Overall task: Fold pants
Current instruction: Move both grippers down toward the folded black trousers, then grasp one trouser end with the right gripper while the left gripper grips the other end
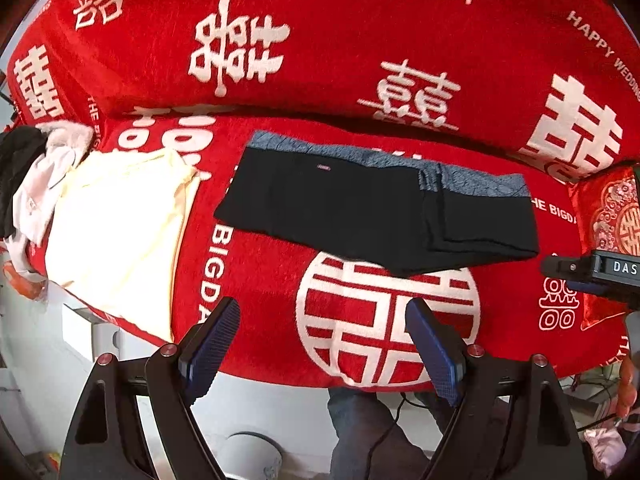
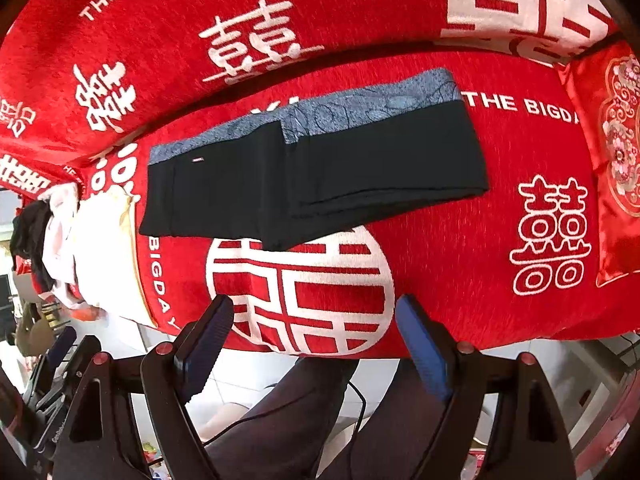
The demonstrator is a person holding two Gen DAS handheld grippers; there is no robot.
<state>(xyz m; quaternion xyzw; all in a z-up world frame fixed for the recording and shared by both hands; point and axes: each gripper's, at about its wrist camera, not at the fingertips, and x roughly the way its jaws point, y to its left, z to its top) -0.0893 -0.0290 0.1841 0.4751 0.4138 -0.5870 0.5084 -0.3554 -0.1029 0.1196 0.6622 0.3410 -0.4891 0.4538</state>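
Black pants (image 1: 360, 208) with a grey-blue patterned waistband lie folded into a flat rectangle on the red blanket (image 1: 260, 280); they also show in the right wrist view (image 2: 320, 176). My left gripper (image 1: 324, 312) is open and empty, held back at the blanket's near edge, short of the pants. My right gripper (image 2: 316, 312) is open and empty, also at the near edge below the pants. The right gripper's body shows at the right edge of the left wrist view (image 1: 600, 272).
A cream folded garment (image 1: 120, 232) and a pile of white and black clothes (image 1: 32, 184) lie left of the pants. A red embroidered cushion (image 2: 616, 160) sits at the right. The blanket rises behind. The person's legs (image 2: 304, 412) and cables are below.
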